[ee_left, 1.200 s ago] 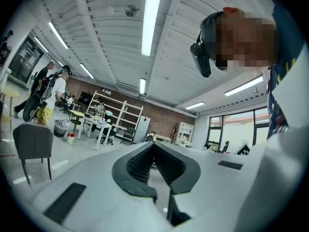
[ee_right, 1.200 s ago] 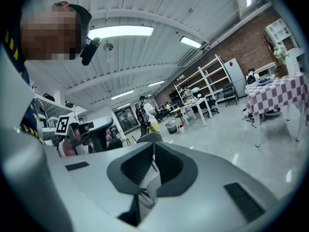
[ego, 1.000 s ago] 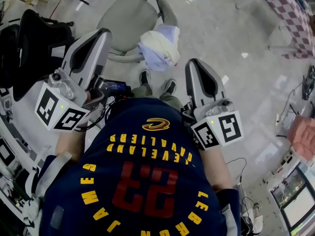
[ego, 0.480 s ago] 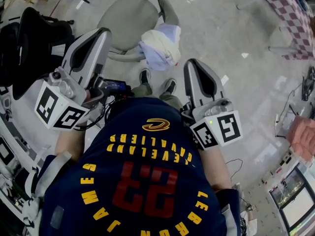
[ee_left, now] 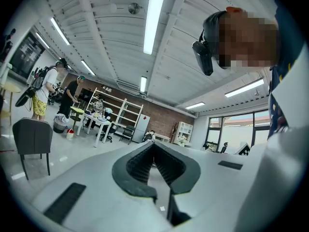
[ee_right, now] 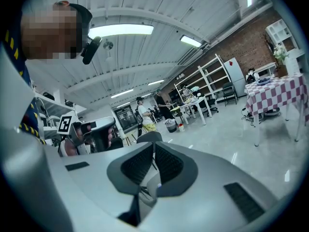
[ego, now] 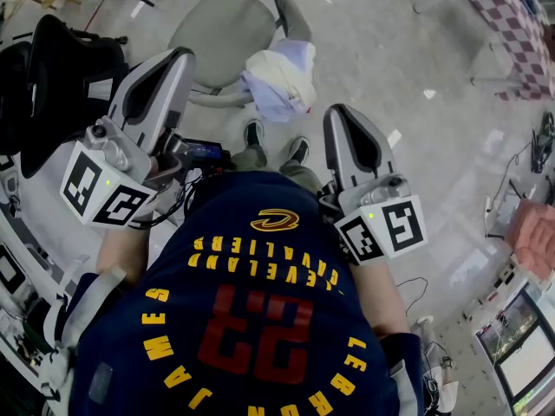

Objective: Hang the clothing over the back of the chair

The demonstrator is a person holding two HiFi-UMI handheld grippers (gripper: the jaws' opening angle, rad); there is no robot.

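In the head view a bundle of white and lavender clothing (ego: 279, 78) lies on the front edge of a grey office chair (ego: 217, 33), just beyond the person's shoes. My left gripper (ego: 180, 57) and right gripper (ego: 338, 113) are held up at chest height, one on each side of the navy jersey, well short of the clothing. In the left gripper view the left gripper (ee_left: 153, 147) has its jaws shut with nothing between them. In the right gripper view the right gripper (ee_right: 153, 147) is likewise shut and empty, with the top of a grey chair (ee_right: 148, 137) beyond its tip.
A black chair (ego: 61, 68) stands at the left and a checkered table (ego: 507, 7) at the far right. A pink thing (ego: 531, 237) sits by the right edge. Cables run over the floor at the right. Other people work at tables (ee_left: 91, 122) far back.
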